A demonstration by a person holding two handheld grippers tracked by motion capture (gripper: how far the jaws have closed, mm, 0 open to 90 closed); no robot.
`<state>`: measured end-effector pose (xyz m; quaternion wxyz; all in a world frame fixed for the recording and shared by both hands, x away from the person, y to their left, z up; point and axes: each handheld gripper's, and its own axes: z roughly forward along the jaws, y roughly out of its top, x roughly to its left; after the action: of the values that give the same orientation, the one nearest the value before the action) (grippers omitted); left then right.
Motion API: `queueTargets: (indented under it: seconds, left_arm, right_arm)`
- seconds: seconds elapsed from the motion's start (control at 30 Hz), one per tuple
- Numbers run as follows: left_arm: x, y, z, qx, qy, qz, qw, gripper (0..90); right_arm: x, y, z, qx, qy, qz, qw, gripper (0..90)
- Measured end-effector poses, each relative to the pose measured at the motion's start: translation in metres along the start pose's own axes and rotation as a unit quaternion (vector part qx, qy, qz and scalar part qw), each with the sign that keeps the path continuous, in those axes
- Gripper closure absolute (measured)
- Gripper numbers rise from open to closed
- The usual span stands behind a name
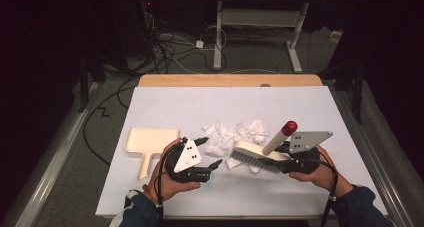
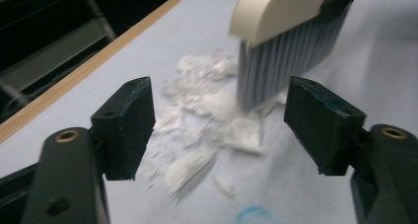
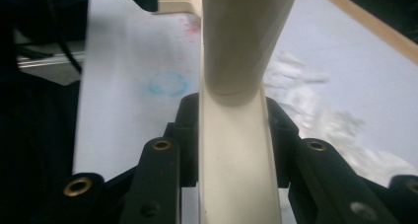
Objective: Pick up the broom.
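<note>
Sweeping paper scraps with a brush held in the right gripper (image 1: 295, 159).
The right jaws are clamped on the brush (image 1: 260, 155), whose bristles touch the near edge of the paper scraps (image 1: 232, 135) ahead of the left gripper (image 1: 212, 168). The left jaws stand wide apart, holding nothing; the dustpan (image 1: 147, 142) lies just beyond it, unheld. Risk: with the pan unsteadied, a stroke could scatter scraps past it or push it away.

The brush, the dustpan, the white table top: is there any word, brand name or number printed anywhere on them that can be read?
None can be read: no text shows on the brush, the dustpan or the table top.
A faint blue ring mark on the table top is a smudge, not a letter.
The dots on the left claw plate are holes, not print.
</note>
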<state>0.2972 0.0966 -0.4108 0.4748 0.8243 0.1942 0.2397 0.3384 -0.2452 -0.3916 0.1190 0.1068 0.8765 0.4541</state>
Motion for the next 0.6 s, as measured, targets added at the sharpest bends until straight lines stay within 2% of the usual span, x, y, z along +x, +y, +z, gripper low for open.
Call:
queueTargets:
  seconds: [0.1,0.13,0.17,0.23,0.4,0.47,0.5,0.6]
  left_arm:
    - [0.003,-0.009,-0.004,0.012,0.036,-0.004,0.9993,23.4]
    - [0.004,-0.013,-0.006,0.017,0.042,-0.003,0.9990,23.4]
    - [0.005,-0.017,-0.008,0.021,0.051,0.004,0.9985,23.2]
    - [0.007,-0.025,-0.012,0.027,0.060,-0.003,0.9978,23.2]
    - [0.009,-0.045,-0.025,0.044,0.088,-0.010,0.9950,21.6]
    - [0.009,-0.053,-0.031,0.054,0.106,-0.011,0.9928,21.5]
    - [0.010,-0.057,-0.034,0.060,0.108,-0.015,0.9922,21.2]
    - [0.012,-0.068,-0.043,0.072,0.115,-0.022,0.9905,21.2]
  right_arm:
    - [-0.006,-0.002,-0.005,-0.004,-0.016,0.011,0.9998,68.0]
    - [-0.006,-0.002,-0.005,-0.004,-0.016,0.011,0.9998,68.0]
    - [-0.008,-0.002,-0.008,-0.005,-0.028,0.015,0.9995,68.0]
    - [-0.010,-0.002,-0.010,-0.007,-0.032,0.017,0.9993,68.0]
    - [-0.018,-0.001,-0.016,-0.010,-0.067,0.027,0.9973,68.0]
    - [-0.020,-0.002,-0.016,-0.009,-0.073,0.029,0.9969,68.0]
    - [-0.022,-0.003,-0.016,-0.008,-0.079,0.037,0.9962,68.0]
    - [-0.024,-0.004,-0.016,-0.006,-0.088,0.042,0.9952,68.0]
